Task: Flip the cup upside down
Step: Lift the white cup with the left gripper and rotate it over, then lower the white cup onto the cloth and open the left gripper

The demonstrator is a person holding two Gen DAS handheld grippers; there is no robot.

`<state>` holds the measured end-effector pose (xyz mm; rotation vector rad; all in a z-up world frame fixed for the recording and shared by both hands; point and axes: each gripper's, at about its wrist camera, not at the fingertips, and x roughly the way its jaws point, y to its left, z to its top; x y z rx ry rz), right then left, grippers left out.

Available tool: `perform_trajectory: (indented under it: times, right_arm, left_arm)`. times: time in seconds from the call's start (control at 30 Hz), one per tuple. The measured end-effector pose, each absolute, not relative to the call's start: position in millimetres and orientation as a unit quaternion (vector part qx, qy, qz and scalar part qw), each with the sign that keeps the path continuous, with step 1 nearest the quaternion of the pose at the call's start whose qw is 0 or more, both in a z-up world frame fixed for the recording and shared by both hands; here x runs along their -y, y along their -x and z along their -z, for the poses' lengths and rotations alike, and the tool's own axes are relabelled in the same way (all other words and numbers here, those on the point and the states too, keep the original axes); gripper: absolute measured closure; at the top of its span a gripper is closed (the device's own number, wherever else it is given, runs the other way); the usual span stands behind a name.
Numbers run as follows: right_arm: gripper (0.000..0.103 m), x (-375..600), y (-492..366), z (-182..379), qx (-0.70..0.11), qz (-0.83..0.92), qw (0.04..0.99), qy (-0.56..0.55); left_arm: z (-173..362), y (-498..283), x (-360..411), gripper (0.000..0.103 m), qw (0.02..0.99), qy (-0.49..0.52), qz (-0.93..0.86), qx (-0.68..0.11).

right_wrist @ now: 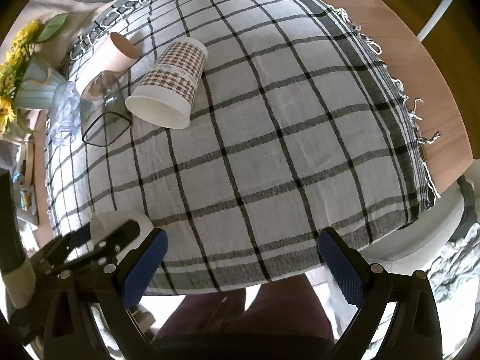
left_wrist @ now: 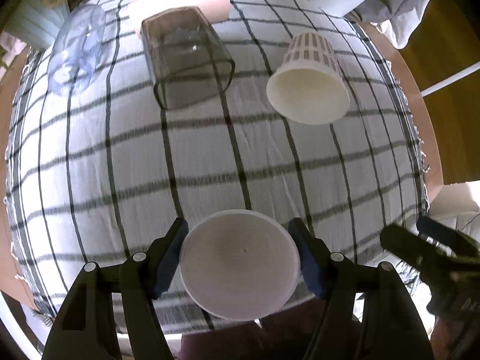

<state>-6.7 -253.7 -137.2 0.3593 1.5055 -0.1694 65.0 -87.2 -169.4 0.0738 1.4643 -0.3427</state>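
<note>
My left gripper [left_wrist: 240, 258] is shut on a plain white cup [left_wrist: 240, 265], its blue pads pressing the cup's two sides; the open mouth faces the camera, near the front edge of the checked cloth [left_wrist: 210, 162]. In the right wrist view the same cup [right_wrist: 105, 222] shows at lower left, partly hidden behind the left gripper. My right gripper [right_wrist: 241, 265] is open and empty over the cloth's front edge [right_wrist: 270, 150]; it also shows at the right of the left wrist view [left_wrist: 426, 246].
A patterned paper cup [left_wrist: 309, 78] [right_wrist: 171, 84], a dark clear square tumbler [left_wrist: 186, 57], a clear bluish glass [left_wrist: 75, 51] and a pink cup [right_wrist: 117, 51] stand or lie at the back of the cloth. A vase of yellow flowers [right_wrist: 27, 81] stands far left. Bare wooden table [right_wrist: 420, 60] at right.
</note>
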Motion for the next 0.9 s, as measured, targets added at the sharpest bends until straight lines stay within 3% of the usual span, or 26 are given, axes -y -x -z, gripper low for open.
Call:
perform_trajectory:
  times: [0.77,0.9]
  right_arm:
    - [0.002,251.0,-28.2,131.8,-0.659,0.084,0.727,-0.173]
    - [0.002,248.6,-29.9,133.5,-0.661,0.084,0.723,-0.179]
  left_arm:
    - [176.9,-118.6,87.5,0.035,0.743,-0.031,0.140,-0.653]
    - [174.7,-121.6,87.2,0.025,0.745,-0.039,0.139,-0.651]
